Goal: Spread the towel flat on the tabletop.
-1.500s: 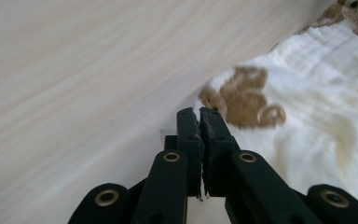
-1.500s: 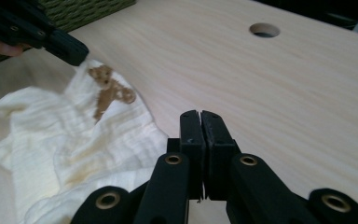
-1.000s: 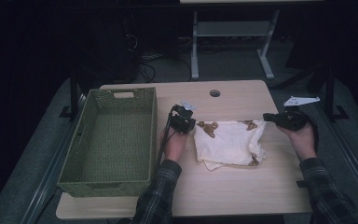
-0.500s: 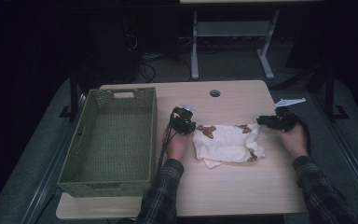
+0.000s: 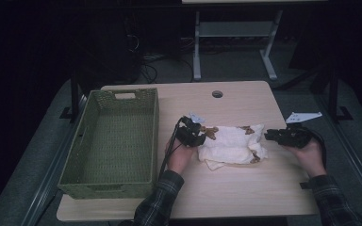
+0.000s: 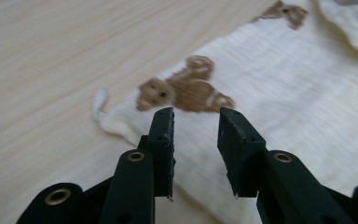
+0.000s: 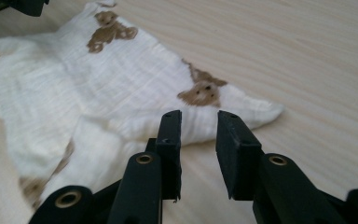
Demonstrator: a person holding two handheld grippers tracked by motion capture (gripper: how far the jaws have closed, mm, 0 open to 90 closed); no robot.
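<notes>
We see a cream cloth [image 5: 232,144] with brown bear prints lying crumpled on the counter [image 5: 245,101], right of the green woven basket [image 5: 111,141] and well apart from it.

Left tool [image 5: 192,133]: at the cloth's left end, touching or just above its edge in the high view. In the left gripper view the left tool [image 6: 196,122] has its jaws parted with a gap between them, nothing pinched; the cloth [image 6: 279,84] lies directly under and ahead of the tips, a bear print just beyond them, and the cloth's corner tail is off to the left of the jaws.

Right tool [image 5: 283,136]: just off the cloth's right end, pointing left toward it. In the right gripper view the right tool [image 7: 198,122] is likewise released, jaws apart and empty; a folded edge of the cloth [image 7: 88,84] sits just past the tips, with a bear print beyond.

Both hands rest low near the counter. Left hand [image 5: 181,157] comes up from the bottom edge, plaid sleeve visible. Right hand [image 5: 308,155] cups its tool from below, wrist angled inward.
</notes>
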